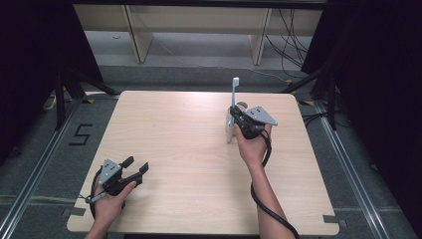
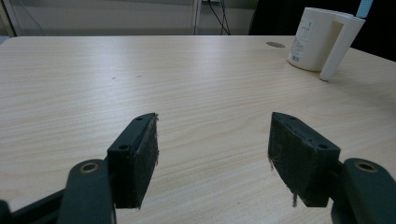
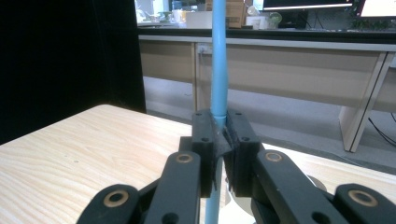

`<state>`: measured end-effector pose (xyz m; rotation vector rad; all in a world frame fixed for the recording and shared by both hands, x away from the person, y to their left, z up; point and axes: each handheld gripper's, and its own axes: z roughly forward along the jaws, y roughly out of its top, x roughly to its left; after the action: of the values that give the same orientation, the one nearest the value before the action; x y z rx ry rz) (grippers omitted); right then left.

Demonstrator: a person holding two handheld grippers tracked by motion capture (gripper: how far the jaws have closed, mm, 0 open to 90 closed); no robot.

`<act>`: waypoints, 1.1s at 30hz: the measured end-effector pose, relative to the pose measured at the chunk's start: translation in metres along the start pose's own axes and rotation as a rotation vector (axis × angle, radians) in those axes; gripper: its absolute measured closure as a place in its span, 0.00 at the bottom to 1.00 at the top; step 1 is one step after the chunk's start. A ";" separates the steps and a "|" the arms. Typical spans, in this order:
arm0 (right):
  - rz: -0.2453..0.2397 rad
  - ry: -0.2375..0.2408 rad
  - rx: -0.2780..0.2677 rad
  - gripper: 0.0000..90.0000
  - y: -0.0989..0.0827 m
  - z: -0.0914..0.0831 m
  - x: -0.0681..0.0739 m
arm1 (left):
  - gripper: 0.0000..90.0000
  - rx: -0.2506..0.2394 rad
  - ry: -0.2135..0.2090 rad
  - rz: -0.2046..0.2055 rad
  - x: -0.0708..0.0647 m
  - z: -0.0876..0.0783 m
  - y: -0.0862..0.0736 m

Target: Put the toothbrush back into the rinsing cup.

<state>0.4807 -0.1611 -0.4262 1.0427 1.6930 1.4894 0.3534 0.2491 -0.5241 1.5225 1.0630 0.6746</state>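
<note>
Overhead camera faces forward across the table (image 1: 199,164); tool cameras skim it closely.

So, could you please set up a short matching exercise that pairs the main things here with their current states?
Things:
1. left gripper
2. right gripper
3. toothbrush
4. mug

States:
A. white, standing on the table
B. blue, held upright
C. open, holding nothing
D. shut on a handle

Pairs: 1-C, 2-D, 3-B, 4-A
</note>
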 end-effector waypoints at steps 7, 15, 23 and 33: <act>0.001 -0.005 0.000 0.93 -0.002 0.002 0.000 | 0.36 0.012 0.010 -0.006 -0.001 -0.001 0.000; 0.002 -0.005 0.013 0.93 -0.004 0.003 0.000 | 0.36 0.017 0.012 -0.010 -0.001 -0.002 0.000; 0.008 -0.006 0.014 0.93 -0.006 0.003 -0.001 | 0.36 0.016 0.011 -0.010 -0.001 -0.002 0.000; 0.009 -0.011 -0.001 0.93 -0.008 0.004 -0.002 | 0.36 -0.002 -0.002 -0.005 0.000 0.000 0.000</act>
<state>0.4835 -0.1612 -0.4347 1.0575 1.6822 1.4875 0.3535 0.2496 -0.5242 1.5180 1.0637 0.6703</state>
